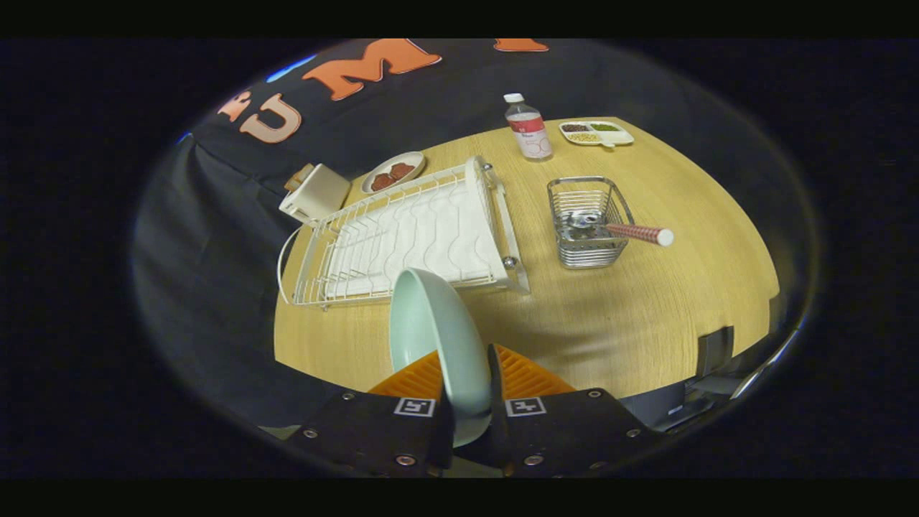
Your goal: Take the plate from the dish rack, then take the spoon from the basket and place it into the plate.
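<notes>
The gripper (467,373) clamps both fingers on the pale green plate (438,337), held on edge above the wooden table (610,316), with the white dish rack (409,237) at 11 o'clock and the spoon (635,233) in the wire basket (587,222) at 1 o'clock.

Sitting on the surface (610,316): one dish rack (402,237), one wire basket (585,222) holding one spoon (639,233), one bottle (528,129), one toaster (316,192), two food dishes (393,172) (596,132). One plate (431,330) sitting clamped in the gripper (468,380).

Bottle (528,128), toaster (316,192) — two food dishes (far side).
</notes>
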Available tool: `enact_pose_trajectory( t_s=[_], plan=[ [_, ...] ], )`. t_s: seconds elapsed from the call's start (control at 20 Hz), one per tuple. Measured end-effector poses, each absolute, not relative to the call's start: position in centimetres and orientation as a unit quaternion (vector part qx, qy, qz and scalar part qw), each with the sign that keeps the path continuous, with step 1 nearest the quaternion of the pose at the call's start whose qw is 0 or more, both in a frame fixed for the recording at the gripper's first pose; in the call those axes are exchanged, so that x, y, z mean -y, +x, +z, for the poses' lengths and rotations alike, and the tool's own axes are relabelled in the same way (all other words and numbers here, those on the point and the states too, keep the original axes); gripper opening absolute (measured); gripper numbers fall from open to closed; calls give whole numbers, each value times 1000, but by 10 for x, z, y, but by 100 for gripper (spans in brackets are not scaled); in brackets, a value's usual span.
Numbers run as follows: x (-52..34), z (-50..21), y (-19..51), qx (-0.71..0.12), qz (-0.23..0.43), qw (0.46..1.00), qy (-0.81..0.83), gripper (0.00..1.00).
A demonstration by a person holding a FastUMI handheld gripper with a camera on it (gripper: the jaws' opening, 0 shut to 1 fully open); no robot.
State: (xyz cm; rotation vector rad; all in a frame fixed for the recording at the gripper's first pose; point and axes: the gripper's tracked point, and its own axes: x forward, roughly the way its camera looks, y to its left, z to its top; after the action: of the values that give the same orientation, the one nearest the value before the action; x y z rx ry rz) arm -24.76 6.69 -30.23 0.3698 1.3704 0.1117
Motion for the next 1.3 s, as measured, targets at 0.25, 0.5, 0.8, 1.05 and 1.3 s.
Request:
enact_pose_trajectory(
  t_s=[0.25, 0.5, 0.8, 1.05, 1.3],
  plan=[
    [-76, -332, -264, -627, 53, 746, 219, 21],
    [-85, -358, -272, -625, 50, 737, 251, 22],
    [-89, -380, -268, -607, 19, 728, 318, 24],
    [-66, -393, -259, -590, -15, 760, 272, 35],
    [-32, -379, -232, -520, -45, 818, 242, 68]
  ],
)
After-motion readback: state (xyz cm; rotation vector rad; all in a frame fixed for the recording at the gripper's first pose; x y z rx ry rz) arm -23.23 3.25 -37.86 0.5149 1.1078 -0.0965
